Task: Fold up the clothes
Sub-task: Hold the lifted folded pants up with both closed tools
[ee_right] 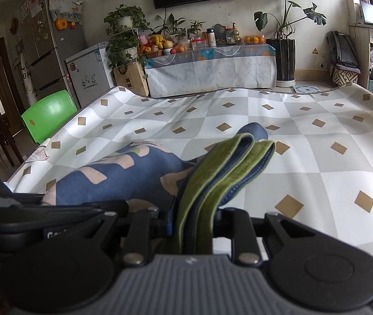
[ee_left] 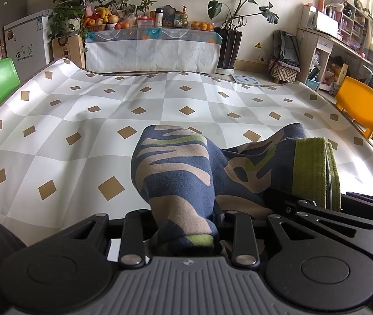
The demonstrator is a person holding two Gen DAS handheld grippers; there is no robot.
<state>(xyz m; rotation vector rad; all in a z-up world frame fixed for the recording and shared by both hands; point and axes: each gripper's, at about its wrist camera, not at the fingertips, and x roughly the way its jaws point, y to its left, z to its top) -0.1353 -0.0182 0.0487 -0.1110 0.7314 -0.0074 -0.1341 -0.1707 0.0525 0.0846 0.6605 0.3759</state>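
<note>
Two claws sit side by side at the near edge of the counter (ee_left: 55, 131). The left claw (ee_left: 186, 225) is clenched on the bunched navy camouflage garment (ee_left: 176, 168); the right claw (ee_right: 194, 225) grips its green waistband (ee_right: 212, 173), which stands up between the pads. A green chair (ee_right: 47, 115) stands at the counter's left edge and an orange chair (ee_left: 359, 107) at its right. Beyond the garment the checkered cloth lies bare to the far edge, which curls up.
</note>
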